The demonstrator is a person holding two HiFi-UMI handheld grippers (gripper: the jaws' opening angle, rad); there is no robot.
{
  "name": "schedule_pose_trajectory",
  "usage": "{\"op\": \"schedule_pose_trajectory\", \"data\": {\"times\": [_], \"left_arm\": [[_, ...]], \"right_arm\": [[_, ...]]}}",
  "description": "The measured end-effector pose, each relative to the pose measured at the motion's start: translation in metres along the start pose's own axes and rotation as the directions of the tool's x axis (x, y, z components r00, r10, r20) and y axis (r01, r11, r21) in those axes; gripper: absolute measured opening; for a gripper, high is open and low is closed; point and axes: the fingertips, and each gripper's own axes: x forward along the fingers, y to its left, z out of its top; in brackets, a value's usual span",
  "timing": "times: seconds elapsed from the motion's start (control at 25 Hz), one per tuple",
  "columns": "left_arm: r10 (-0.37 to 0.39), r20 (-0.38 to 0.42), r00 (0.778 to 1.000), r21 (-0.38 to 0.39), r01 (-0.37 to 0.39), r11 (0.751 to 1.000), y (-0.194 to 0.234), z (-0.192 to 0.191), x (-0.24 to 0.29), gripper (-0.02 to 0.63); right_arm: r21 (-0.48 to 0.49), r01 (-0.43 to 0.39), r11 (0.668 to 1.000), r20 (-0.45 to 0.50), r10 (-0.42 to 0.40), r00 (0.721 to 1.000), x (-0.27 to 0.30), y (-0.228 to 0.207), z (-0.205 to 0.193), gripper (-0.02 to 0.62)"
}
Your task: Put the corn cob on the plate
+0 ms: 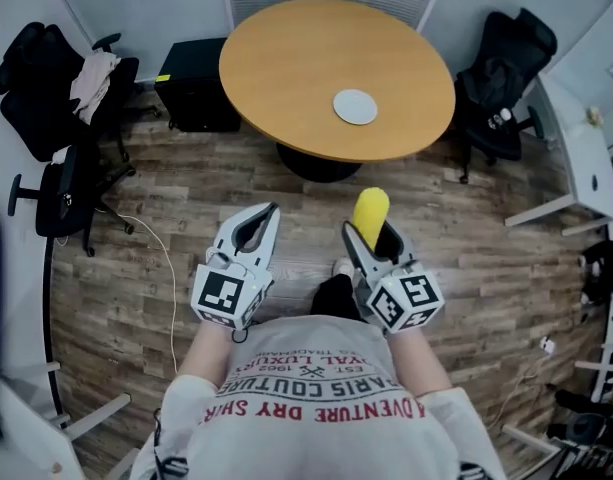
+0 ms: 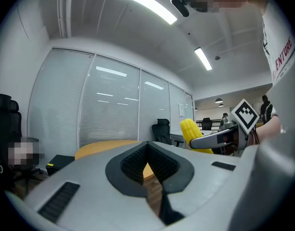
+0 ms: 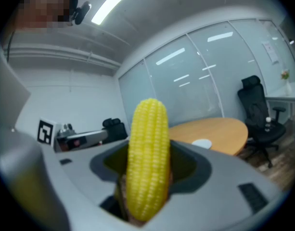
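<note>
A yellow corn cob (image 1: 370, 213) stands nearly upright between the jaws of my right gripper (image 1: 371, 245), which is shut on it; the cob (image 3: 147, 162) fills the middle of the right gripper view. A small pale plate (image 1: 355, 106) lies on the round wooden table (image 1: 286, 68) ahead, well beyond both grippers; the plate (image 3: 202, 143) shows small behind the cob. My left gripper (image 1: 256, 230) is held beside the right one, jaws shut with nothing between them. From the left gripper view the cob (image 2: 194, 134) shows at the right.
Black office chairs stand at the left (image 1: 56, 118) and right (image 1: 501, 78) of the table. A black box (image 1: 194, 90) sits on the floor by the table's left side. A white desk (image 1: 586, 158) runs along the right. Wood floor lies between me and the table.
</note>
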Motion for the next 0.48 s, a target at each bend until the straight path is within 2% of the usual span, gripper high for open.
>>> {"op": "schedule_pose_trajectory", "data": {"times": [0.2, 0.48], "left_arm": [[0.05, 0.001, 0.999, -0.004, -0.05, 0.999, 0.002, 0.005, 0.063, 0.032], [0.081, -0.009, 0.997, -0.003, -0.081, 0.997, -0.011, 0.012, 0.164, 0.032]], "right_arm": [[-0.007, -0.049, 0.999, -0.015, 0.049, 0.999, 0.029, -0.055, 0.019, 0.266], [-0.025, -0.11, 0.994, -0.039, 0.109, 0.993, 0.06, -0.14, 0.056, 0.265]]}}
